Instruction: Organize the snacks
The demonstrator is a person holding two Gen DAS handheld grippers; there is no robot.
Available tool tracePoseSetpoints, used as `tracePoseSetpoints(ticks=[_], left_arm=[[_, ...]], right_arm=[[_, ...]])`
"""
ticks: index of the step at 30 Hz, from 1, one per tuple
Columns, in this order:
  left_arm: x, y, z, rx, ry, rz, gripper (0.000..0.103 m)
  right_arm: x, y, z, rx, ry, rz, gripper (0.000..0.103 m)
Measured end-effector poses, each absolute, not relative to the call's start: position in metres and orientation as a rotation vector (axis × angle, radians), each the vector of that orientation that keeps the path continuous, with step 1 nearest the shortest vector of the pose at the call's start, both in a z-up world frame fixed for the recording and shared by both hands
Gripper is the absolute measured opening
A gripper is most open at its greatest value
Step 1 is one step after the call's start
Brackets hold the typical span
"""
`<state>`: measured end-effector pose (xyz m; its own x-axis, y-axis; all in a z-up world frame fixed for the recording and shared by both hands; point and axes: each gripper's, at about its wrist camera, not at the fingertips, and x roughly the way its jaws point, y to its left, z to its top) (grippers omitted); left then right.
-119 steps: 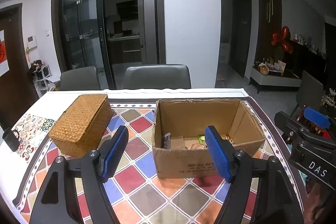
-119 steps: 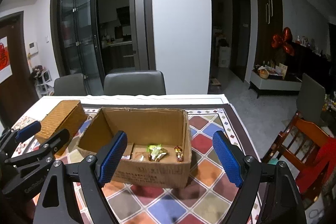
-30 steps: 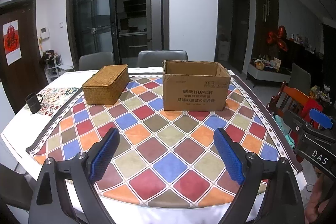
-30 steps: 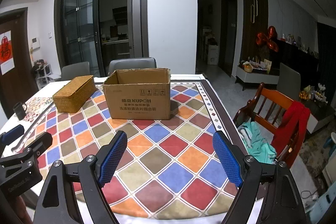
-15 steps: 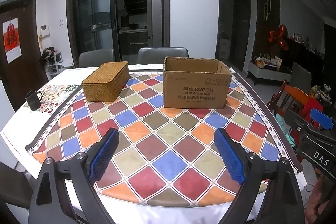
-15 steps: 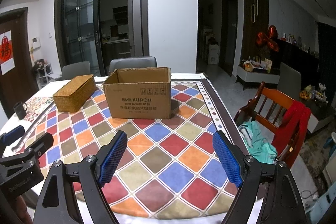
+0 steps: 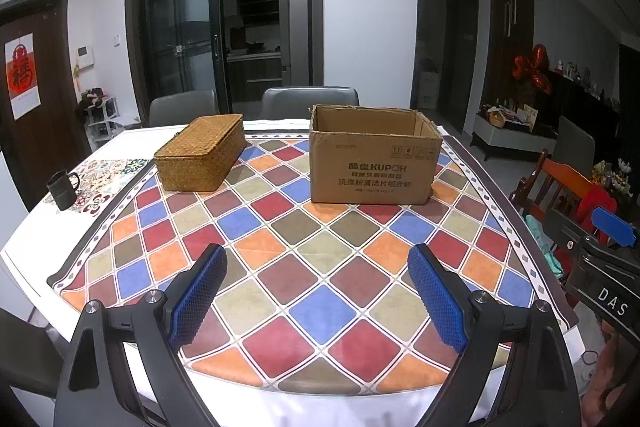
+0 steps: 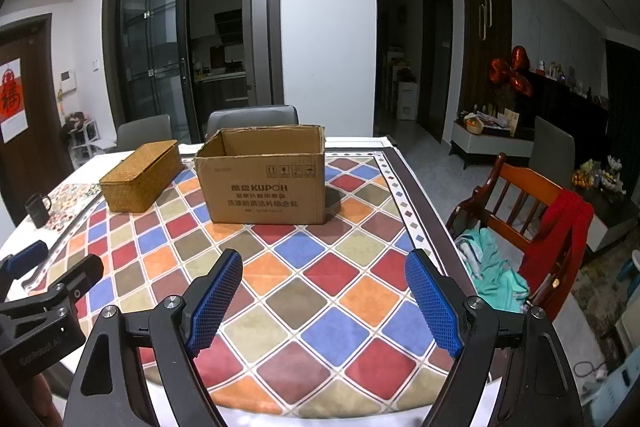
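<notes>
Table [image 7: 320, 291] — covered by a cloth of coloured diamonds — filled the lower field of both wrist views. Cardboard box [image 7: 374, 163], open-topped and upright, stood at about 12 o'clock from the left gripper and about 11 o'clock from the right; its inside could not be seen, so no snacks showed. Wicker box [image 7: 200, 157], lid on, lay at 11 o'clock in the left view, well apart from the cardboard box and to its left. Wooden chair [image 8: 532, 211] stood off the table edge at 3 o'clock in the right view, with a red garment [image 8: 560, 239] over its back and teal cloth [image 8: 492, 267] on its seat. Left gripper [image 7: 318, 293] hung over the near table edge, jaws spread wide and released, nothing between the blue pads. Right gripper [image 8: 324, 297] stood likewise — jaws apart, empty. Black mug [image 7: 62, 189] sat at 9 o'clock in the left view, on a patterned mat [image 7: 108, 175] near the table's left edge.
</notes>
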<state>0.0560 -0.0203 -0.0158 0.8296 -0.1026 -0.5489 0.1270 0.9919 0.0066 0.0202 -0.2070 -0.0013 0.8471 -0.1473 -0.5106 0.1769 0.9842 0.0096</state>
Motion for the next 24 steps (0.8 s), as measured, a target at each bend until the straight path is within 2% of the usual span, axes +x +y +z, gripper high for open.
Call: tracePoseSetpoints(ticks=[24], left_arm=[[0.0605,-0.0200,-0.0220,0.034,0.593,-0.136,0.097]], right_arm=[[0.0207,-0.2077,-0.0008,0.057,0.535,-0.171,0.084]])
